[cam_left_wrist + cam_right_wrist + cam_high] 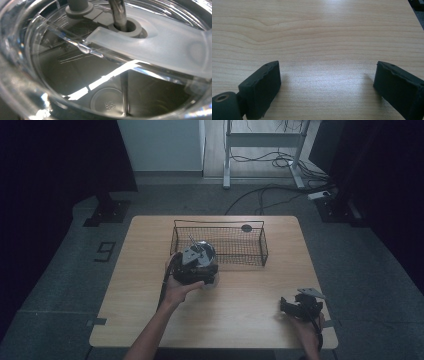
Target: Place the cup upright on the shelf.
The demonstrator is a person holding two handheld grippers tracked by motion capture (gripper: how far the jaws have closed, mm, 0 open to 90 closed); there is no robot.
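Your left gripper (196, 262) sits over the middle of the wooden counter (250, 290), just in front of the near left corner of the wire basket (218, 244), and your left hand (181, 287) wraps it from the near side. It is at a clear tumbler (207, 270) with a metal straw (192, 241) that pokes up and slants toward the far left. In the left gripper view the camera looks almost straight into that tumbler: you see its clear lid (155, 42) with a frosted slider, the straw (119, 15) passing through a grey grommet, and the steel bottom of the cup below it. Your own jaws are out of that frame, so you cannot tell from these pictures whether they are clamped on the tumbler or how wide they stand. The basket stands at the far middle of the counter, with a small dark round spot (246, 228) on the counter just behind it. Your right gripper (300, 307) rests low at the near right corner of the counter, well apart from the tumbler, in your right hand (310, 330). In the right gripper view its jaws (327, 85) stand wide apart with bare wood grain between them, holding nothing.
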